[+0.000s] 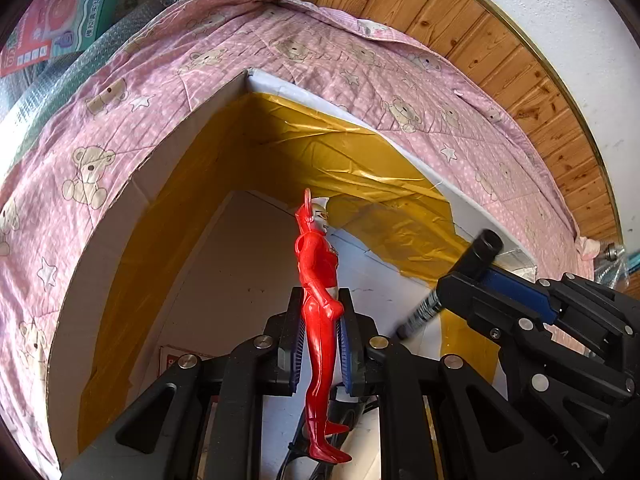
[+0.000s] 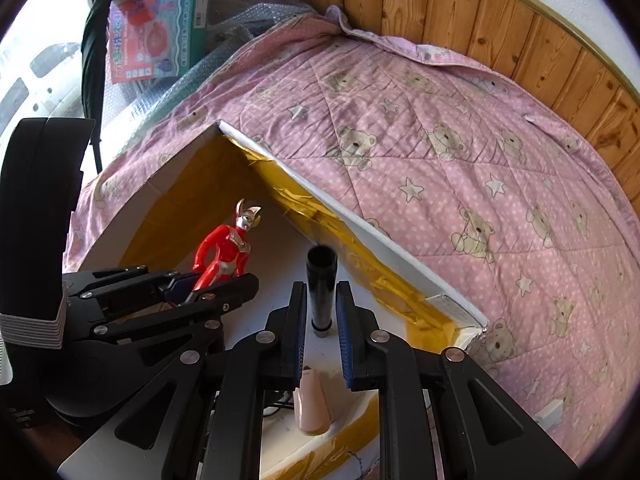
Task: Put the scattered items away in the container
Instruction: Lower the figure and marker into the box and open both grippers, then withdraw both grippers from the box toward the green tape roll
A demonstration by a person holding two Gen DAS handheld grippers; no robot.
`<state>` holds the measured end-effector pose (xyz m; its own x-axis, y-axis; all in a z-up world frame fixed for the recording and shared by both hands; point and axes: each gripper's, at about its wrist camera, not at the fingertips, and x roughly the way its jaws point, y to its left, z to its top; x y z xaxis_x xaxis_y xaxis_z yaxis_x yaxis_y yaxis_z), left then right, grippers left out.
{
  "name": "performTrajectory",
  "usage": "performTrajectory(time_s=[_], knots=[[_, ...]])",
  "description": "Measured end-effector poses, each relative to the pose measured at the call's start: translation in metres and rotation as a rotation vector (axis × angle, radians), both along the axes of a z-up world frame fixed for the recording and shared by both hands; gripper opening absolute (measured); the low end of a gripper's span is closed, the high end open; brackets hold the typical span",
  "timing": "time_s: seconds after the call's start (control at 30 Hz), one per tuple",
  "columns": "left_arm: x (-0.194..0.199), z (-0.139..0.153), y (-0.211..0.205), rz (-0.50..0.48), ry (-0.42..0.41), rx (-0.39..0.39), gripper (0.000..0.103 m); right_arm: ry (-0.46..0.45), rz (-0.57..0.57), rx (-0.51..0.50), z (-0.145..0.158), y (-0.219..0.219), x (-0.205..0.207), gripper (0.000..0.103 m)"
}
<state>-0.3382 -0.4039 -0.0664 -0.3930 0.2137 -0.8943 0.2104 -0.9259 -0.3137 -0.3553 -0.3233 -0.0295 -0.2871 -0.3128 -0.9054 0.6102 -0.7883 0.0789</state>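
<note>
A white cardboard box lined with yellow tape lies open on the bed. Over its inside my left gripper is shut on the waist and legs of a red and silver toy figure, which stands upright between the pads. Just to the right, my right gripper is shut on a black tube, also above the box. On the box floor lie a peach-coloured item and black cables.
The box sits on a pink quilt with bears and stars. A wooden wall panel runs behind it. A teal toy carton and bubble wrap lie at the far left. A black sleeve holds the left gripper.
</note>
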Motion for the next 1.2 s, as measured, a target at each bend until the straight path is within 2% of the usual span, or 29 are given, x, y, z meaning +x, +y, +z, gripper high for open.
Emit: performTrajectory(time_s=[0.07,0.13,0.43,0.6,0.97,1.2], knots=[[0.001,0.000,0.001,-0.010,0.012,0.011,0.017,0.008,-0.019,-0.007,0.000,0.003,0.003,0.017],[0.002,0.001,0.002,-0.017,0.003,0.000,0.025,0.011,-0.028,-0.028,0.002,0.007,0.007,0.017],[0.022,0.018,0.003,-0.010,0.039,0.008,0.026,0.019,-0.090,-0.170,0.029,0.038,0.024,0.018],[0.041,0.027,0.007,-0.015,0.055,0.023,0.026,0.020,-0.077,-0.240,0.042,0.036,0.052,0.019],[0.092,0.057,0.024,-0.091,0.139,-0.051,0.027,0.031,-0.093,-0.333,0.055,0.062,0.108,0.018],[0.125,0.071,0.055,-0.157,0.198,-0.147,0.027,0.018,-0.137,-0.392,0.052,0.103,0.136,0.019]])
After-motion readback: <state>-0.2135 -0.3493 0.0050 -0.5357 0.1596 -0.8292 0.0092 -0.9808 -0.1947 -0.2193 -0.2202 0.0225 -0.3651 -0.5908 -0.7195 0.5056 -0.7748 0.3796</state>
